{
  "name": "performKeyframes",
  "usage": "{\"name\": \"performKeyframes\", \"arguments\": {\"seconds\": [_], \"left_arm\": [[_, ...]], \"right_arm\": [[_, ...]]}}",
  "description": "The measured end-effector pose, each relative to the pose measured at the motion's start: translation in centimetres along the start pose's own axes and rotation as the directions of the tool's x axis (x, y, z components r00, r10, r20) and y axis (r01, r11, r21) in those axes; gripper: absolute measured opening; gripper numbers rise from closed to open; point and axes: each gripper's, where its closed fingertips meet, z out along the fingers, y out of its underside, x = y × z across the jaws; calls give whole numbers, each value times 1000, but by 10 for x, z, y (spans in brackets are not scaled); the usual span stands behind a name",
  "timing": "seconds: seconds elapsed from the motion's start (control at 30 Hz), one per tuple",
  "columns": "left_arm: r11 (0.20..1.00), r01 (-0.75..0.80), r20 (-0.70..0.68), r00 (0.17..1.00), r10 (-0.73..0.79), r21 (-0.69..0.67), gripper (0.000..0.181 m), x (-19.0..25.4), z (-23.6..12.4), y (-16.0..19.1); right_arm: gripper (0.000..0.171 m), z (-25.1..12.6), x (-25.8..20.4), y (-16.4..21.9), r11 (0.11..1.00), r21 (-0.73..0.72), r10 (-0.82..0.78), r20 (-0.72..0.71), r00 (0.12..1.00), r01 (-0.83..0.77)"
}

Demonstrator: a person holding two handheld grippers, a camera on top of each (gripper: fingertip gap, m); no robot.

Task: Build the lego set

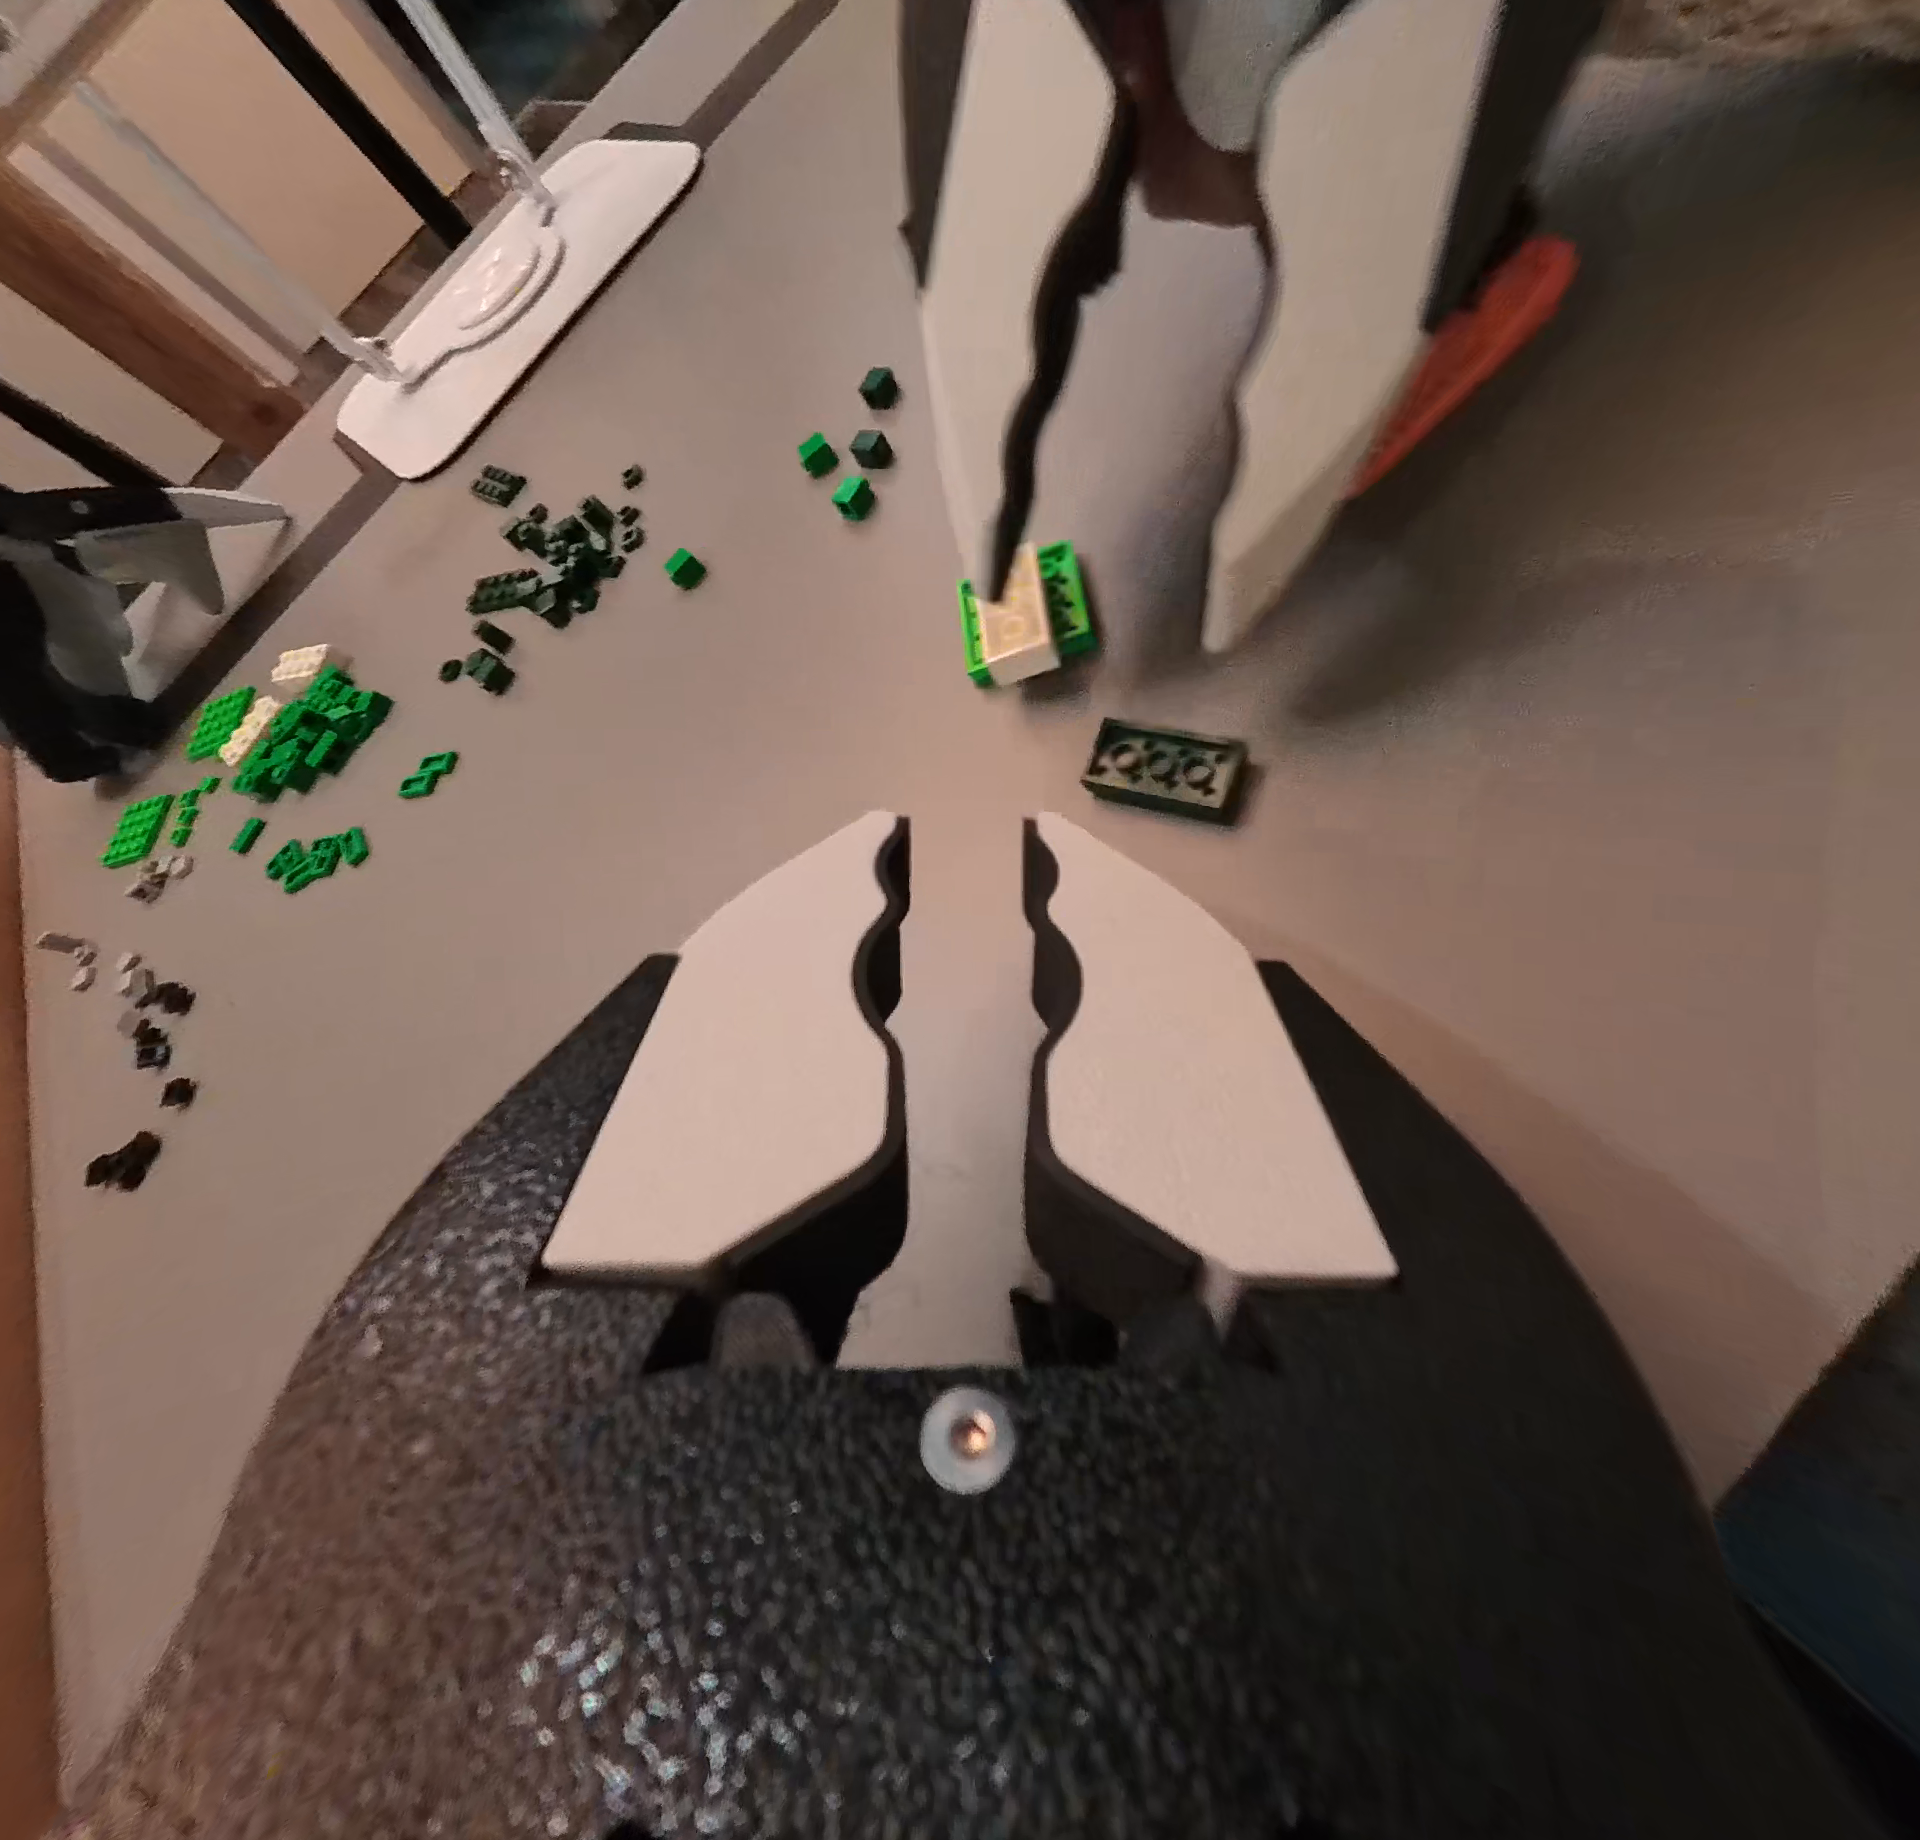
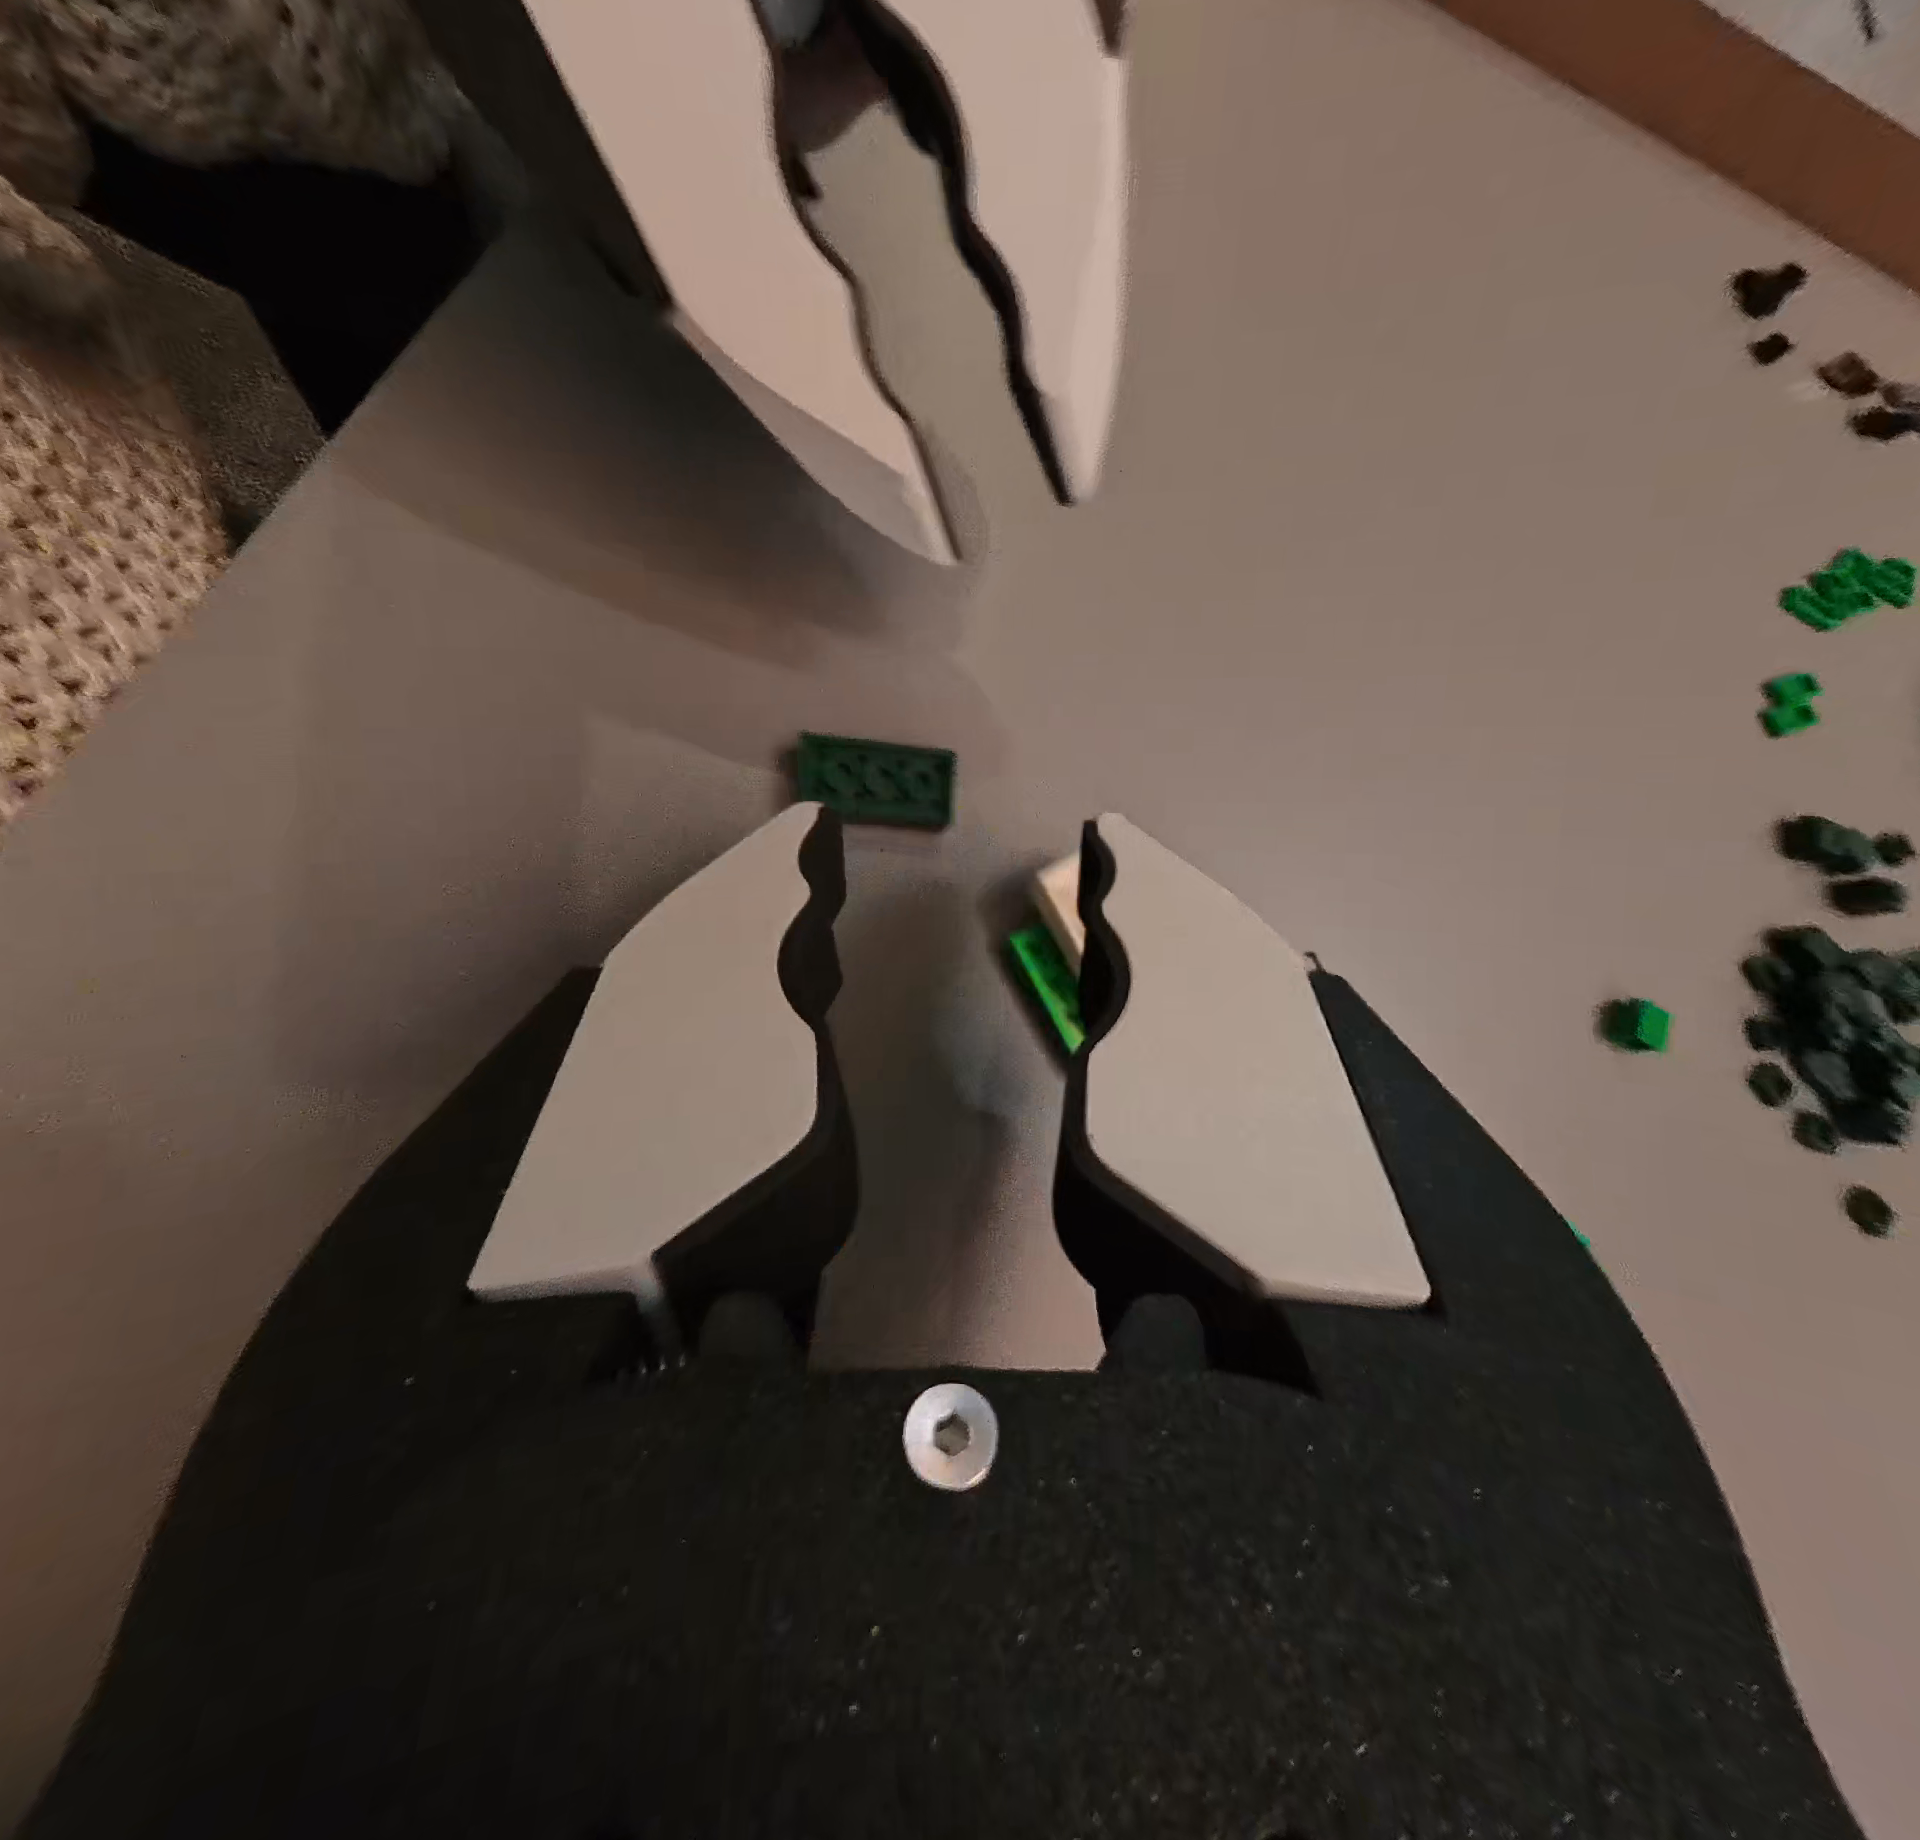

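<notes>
A small build, a white brick on a bright green plate (image 1: 1023, 621), lies on the grey table (image 1: 665, 959). A dark green plate (image 1: 1166, 770) lies upside down just right of it. My left gripper (image 1: 966, 829) is open by a narrow gap and empty, hovering short of both pieces. My right gripper (image 1: 1110, 637) reaches in from the far side, open, with one fingertip (image 1: 987, 502) touching the build. In the right wrist view my right gripper (image 2: 956, 819) is open, the build (image 2: 1051, 943) is against its right finger, and the dark green plate (image 2: 876, 780) lies by its left fingertip.
Loose bricks lie at the left: a dark green pile (image 1: 566, 564), a bright green and white pile (image 1: 301, 730), small grey and black bits (image 1: 145, 1021), and several green cubes (image 1: 852, 450). A white stand base (image 1: 520, 304) sits at the far left. Knitted fabric (image 2: 104, 502) lies beyond the table edge. The tips of one gripper are about 5 centimetres away from the tips of the other.
</notes>
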Motion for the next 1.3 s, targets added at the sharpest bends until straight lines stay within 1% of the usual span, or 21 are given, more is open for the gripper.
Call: {"name": "performKeyframes", "arguments": {"seconds": [0.07, 0.17, 0.23, 0.3, 0.47, 0.6, 0.63, 0.7, 0.83, 1.0, 1.13, 1.2, 1.3], "left_arm": [[1000, 4, -55, 998, -4, 9, 23, 7, 0, -1], [1000, -8, -114, 993, 8, -1, 24, 16, 0, 0], [1000, -15, -139, 990, 14, -8, 25, 20, 1, 1], [1000, -18, -165, 986, 16, -11, 26, 24, 0, 2], [1000, -19, -206, 979, 15, -19, 27, 29, 0, 2], [999, -29, -229, 973, 20, -38, 32, 30, 4, 5], [999, -33, -233, 972, 22, -42, 35, 30, 6, 5], [998, -43, -237, 971, 30, -50, 41, 30, 11, 5], [994, -83, -246, 967, 63, -73, 46, 28, 22, 7], [985, -143, -289, 951, 109, -98, 46, 32, 29, 4], [977, -167, -312, 943, 117, -137, 46, 36, 30, 4], [980, -139, -290, 952, 93, -142, 48, 34, 30, 0], [991, -4, -242, 970, -29, -133, 60, 29, 29, -10]], "right_arm": [[41, -7, 11, 7, 1000, -3, 4, 6, 1000, -4], [37, -7, 18, 14, 1000, -14, -1, 75, 997, 2], [37, -3, 21, 20, 998, -53, -11, 113, 994, 17], [36, 0, 24, 19, 998, -56, -33, 140, 990, 41], [25, 0, 27, 22, 991, -109, -54, 199, 978, 77], [22, 1, 30, 31, 977, -179, -77, 198, 977, 113], [19, 2, 29, 31, 977, -182, -79, 197, 977, 115], [18, 2, 27, 30, 981, -173, -56, 196, 979, 90], [18, -6, 23, 26, 984, -168, -30, 160, 987, 57], [17, -29, 8, 13, 994, -105, 20, 108, 994, -8], [17, -42, 0, 16, 996, -81, 43, 32, 999, -40], [17, -47, -2, 20, 996, -74, 53, -18, 998, -55], [17, -53, -3, 27, 994, -84, 52, -114, 992, -62]]}}
